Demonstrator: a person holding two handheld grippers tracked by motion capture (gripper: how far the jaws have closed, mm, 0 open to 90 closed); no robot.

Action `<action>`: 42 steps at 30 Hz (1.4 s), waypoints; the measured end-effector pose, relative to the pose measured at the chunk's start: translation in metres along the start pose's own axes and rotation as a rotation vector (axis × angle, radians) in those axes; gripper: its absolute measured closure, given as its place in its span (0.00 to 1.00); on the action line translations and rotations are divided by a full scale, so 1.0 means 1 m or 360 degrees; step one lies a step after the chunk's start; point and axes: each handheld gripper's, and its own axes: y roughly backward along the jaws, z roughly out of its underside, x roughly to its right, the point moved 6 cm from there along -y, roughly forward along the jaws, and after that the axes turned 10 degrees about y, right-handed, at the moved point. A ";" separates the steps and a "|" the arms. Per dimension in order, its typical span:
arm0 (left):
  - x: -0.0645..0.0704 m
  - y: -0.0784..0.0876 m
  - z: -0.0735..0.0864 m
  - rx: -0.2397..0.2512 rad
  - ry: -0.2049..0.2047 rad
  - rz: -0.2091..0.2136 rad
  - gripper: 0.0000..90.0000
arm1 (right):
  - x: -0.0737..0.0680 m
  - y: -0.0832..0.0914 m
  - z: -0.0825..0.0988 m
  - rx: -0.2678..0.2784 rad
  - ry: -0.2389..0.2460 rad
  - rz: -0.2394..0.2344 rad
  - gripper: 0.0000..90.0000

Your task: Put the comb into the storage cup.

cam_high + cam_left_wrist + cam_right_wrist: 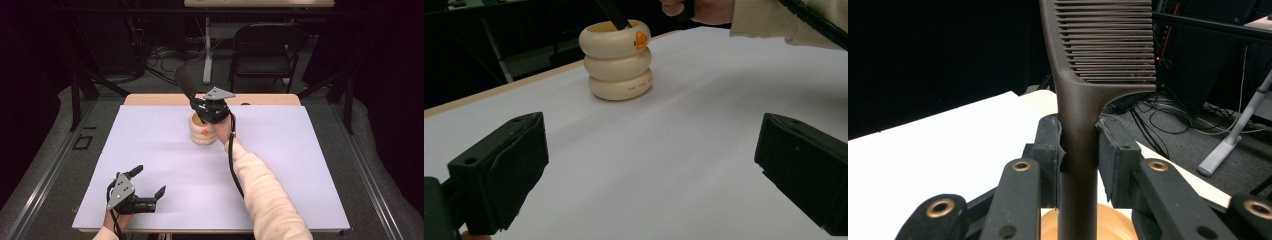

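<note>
A cream holder (202, 132) made of three stacked rings, with an orange spot, stands at the back middle of the white table (300, 165). My right gripper (207, 107) hovers just above its mouth, shut on the handle of a dark brown comb (186, 82) whose toothed end slants up and to the left. In the right gripper view the pads (1050, 150) press both sides of the comb (1103, 45), with the holder's rim (1108, 222) below. My left gripper (149, 181) rests near the front left corner, open and empty. The left gripper view looks between its jaws toward the holder (619, 65).
A strip of bare wood (150, 99) runs along the table's far edge. Behind it stand a black folding chair (262, 47) and a white post (207, 50), with cables on the floor. A sleeved forearm (265, 195) crosses the table's right middle.
</note>
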 end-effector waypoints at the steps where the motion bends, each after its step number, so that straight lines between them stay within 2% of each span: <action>1: 0.000 0.000 0.000 0.0002 0.0000 0.0000 0.01 | 0.000 0.000 0.001 -0.0005 -0.0003 -0.0001 0.80; 42: 0.000 0.000 0.000 0.0003 0.0006 -0.0004 0.01 | -0.003 0.000 0.029 -0.0091 -0.0018 -0.0039 0.80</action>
